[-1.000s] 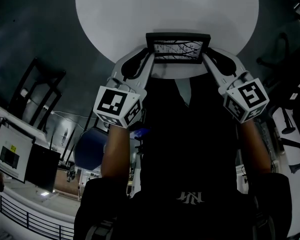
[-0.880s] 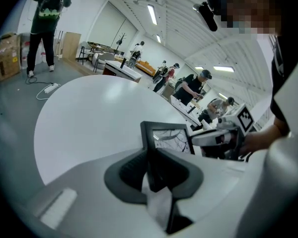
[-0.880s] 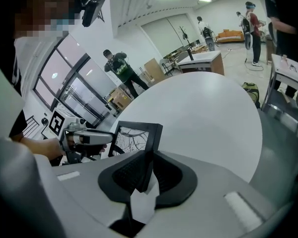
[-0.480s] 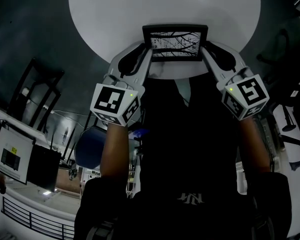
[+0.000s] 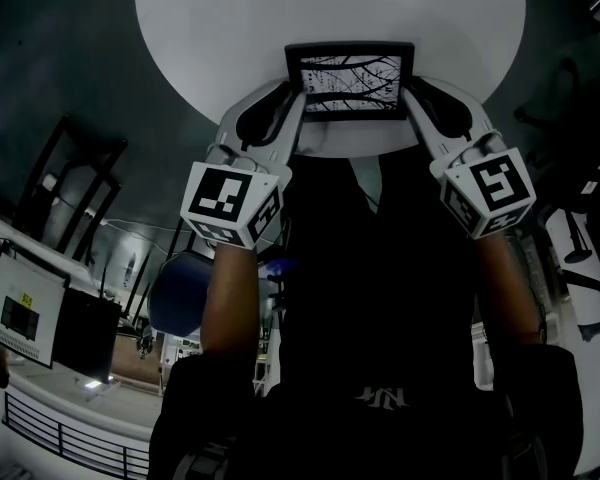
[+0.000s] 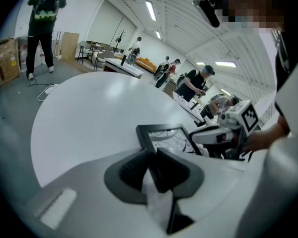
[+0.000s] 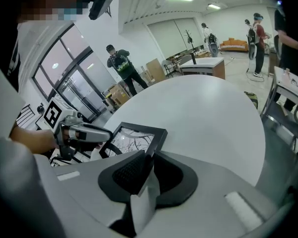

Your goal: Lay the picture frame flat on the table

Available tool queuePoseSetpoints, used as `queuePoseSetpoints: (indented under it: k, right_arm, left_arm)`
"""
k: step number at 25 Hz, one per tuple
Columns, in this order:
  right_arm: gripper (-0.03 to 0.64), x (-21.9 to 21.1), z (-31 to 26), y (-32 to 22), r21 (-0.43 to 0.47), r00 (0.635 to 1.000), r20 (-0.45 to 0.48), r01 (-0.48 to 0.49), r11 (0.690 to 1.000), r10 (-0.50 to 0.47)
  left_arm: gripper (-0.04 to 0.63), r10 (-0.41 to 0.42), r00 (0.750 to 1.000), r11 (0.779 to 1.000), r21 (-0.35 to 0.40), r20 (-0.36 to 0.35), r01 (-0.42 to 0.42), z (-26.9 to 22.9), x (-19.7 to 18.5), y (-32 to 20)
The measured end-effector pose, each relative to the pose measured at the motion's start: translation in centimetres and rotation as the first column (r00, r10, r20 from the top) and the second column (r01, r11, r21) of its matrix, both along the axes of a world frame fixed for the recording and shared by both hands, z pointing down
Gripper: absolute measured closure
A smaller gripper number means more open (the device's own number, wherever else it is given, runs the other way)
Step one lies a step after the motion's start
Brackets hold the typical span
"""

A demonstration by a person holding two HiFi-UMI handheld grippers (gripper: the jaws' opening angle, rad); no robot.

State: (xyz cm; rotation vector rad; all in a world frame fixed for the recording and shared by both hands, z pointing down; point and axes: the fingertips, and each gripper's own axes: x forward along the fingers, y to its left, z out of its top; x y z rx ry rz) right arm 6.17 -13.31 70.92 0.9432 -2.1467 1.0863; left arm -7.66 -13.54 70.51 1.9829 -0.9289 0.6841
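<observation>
A black picture frame (image 5: 350, 81) with a bare-branch picture faces up over the near part of the round white table (image 5: 230, 28). My left gripper (image 5: 295, 96) is shut on its left edge, my right gripper (image 5: 410, 96) on its right edge. In the left gripper view the frame (image 6: 164, 137) lies low over the table beyond the left gripper (image 6: 151, 160), with the right gripper (image 6: 214, 135) at its far side. The right gripper view shows the frame (image 7: 134, 140) clamped in the right gripper (image 7: 149, 163), and the left gripper (image 7: 87, 133) opposite. Whether the frame touches the table is hidden.
The table's near edge runs just under my grippers. A dark chair (image 5: 75, 178) stands on the floor at the left and an office chair (image 5: 580, 238) at the right. Several people (image 6: 42, 14) stand in the room beyond the table.
Both grippers have carried the frame a little farther over the table. Its face now looks taller from above, so it lies closer to flat.
</observation>
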Motion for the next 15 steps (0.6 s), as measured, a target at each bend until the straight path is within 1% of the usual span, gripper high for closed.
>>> queuePoseSetpoints:
  k: [11,15]
  right_arm:
    - [0.565,-0.40,-0.08,-0.04,0.048,0.999,-0.046,0.015,0.999,-0.013]
    - [0.565,-0.29,-0.17,0.10,0.049,0.999,-0.051,0.007,0.999,-0.004]
  left_arm:
    - [0.534,-0.009,1.000,1.000,0.006,0.020,0.008,0.17,-0.36,-0.04]
    - [0.535,-0.032,0.999,0.999,-0.002,0.016,0.032,0.07,-0.34,0.10]
